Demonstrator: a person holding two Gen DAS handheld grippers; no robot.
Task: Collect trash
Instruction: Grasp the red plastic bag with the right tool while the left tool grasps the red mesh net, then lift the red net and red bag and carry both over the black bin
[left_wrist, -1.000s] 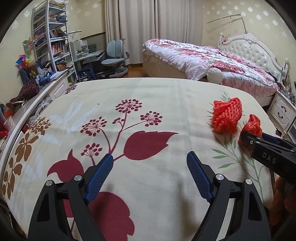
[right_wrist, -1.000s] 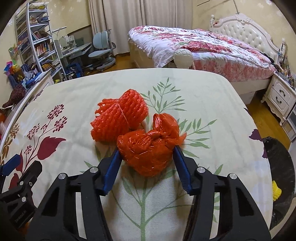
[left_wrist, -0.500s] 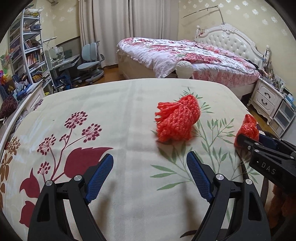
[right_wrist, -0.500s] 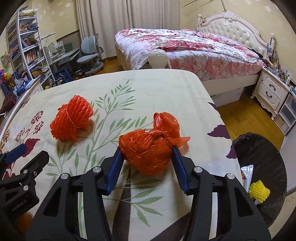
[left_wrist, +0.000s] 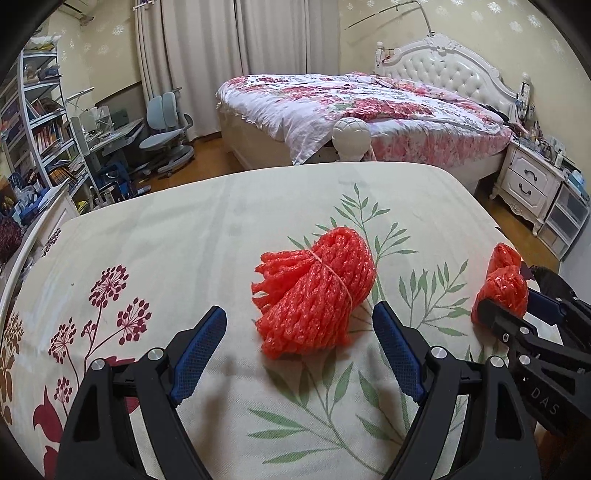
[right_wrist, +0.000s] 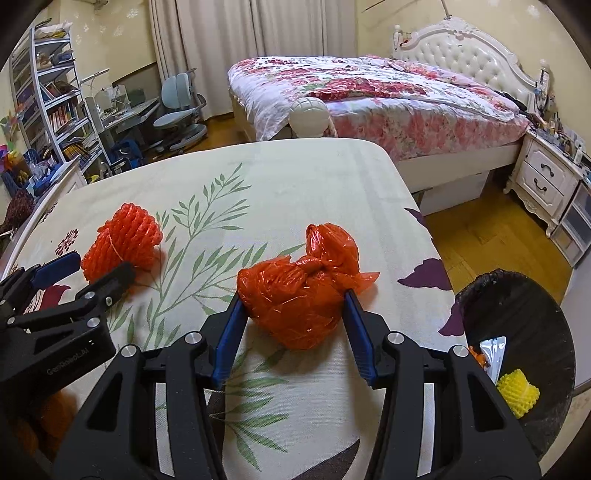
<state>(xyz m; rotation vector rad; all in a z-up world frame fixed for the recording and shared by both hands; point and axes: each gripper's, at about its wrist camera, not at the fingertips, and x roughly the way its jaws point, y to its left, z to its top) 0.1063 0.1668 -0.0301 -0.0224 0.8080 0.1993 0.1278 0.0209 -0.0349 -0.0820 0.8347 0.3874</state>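
Note:
A red foam net bundle (left_wrist: 314, 291) tied with a thin band lies on the floral bedsheet (left_wrist: 229, 221). My left gripper (left_wrist: 301, 328) is open, its blue fingers on either side of the bundle's near end, not touching it. My right gripper (right_wrist: 291, 325) is shut on a knotted red plastic bag (right_wrist: 299, 291) and holds it above the sheet near the bed's right edge. The bag also shows at the right in the left wrist view (left_wrist: 502, 284). The net bundle shows at the left in the right wrist view (right_wrist: 122, 240).
A black trash bin (right_wrist: 517, 306) stands on the floor beside the bed's right edge, holding a yellow foam net (right_wrist: 517, 391) and a wrapper. A second bed (left_wrist: 369, 107), nightstand (left_wrist: 528, 181), desk chair (left_wrist: 166, 129) and bookshelves (left_wrist: 37, 129) stand beyond.
My left gripper has swung right until the red net bundle sits between its open fingers. My right gripper has carried the red bag right, toward the bed edge and the bin.

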